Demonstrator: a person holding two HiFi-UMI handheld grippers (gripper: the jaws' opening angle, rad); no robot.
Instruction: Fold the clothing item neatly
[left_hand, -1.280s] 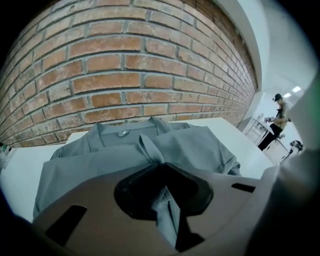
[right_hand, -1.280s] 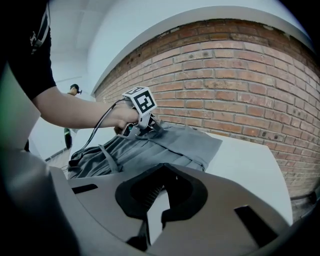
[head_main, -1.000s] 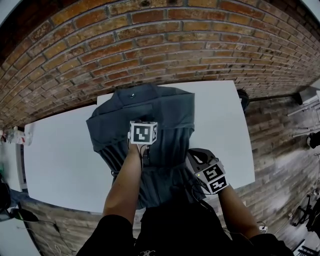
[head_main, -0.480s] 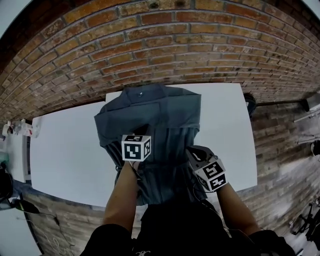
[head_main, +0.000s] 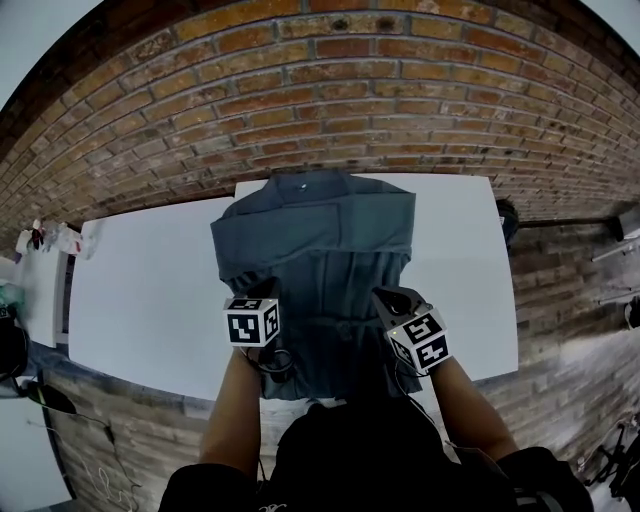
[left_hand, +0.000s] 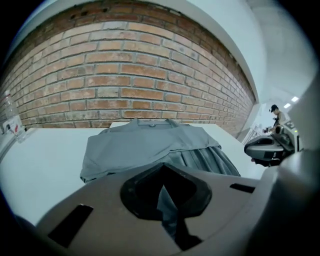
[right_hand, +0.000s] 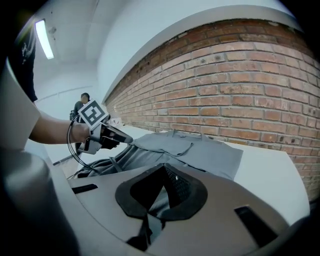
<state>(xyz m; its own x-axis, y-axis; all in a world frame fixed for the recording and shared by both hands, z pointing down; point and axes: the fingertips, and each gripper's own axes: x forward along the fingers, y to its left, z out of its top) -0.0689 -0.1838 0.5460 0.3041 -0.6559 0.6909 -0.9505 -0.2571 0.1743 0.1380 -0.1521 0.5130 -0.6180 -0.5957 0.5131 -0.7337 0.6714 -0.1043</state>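
A grey-blue garment (head_main: 315, 245) lies flat on the white table (head_main: 140, 290), collar toward the brick wall and pleated lower part toward me. My left gripper (head_main: 263, 293) is shut on the fabric at the left edge of the pleated part; a strip of cloth (left_hand: 167, 202) shows between its jaws. My right gripper (head_main: 386, 298) is shut on the right edge, with cloth (right_hand: 150, 220) pinched in its jaws. Each gripper shows in the other's view: the right gripper (left_hand: 265, 149) and the left gripper (right_hand: 107, 135). The garment's hem hangs over the near table edge, hidden by my body.
A brick wall (head_main: 330, 110) runs behind the table. Small bottles (head_main: 40, 240) stand at the table's far left. The table's right edge (head_main: 505, 290) drops to a brick-patterned floor. A person (right_hand: 84, 100) stands far off.
My left gripper has moved from the garment's middle back and left to its left edge and has shut on the cloth. The right gripper has stayed shut on its edge.
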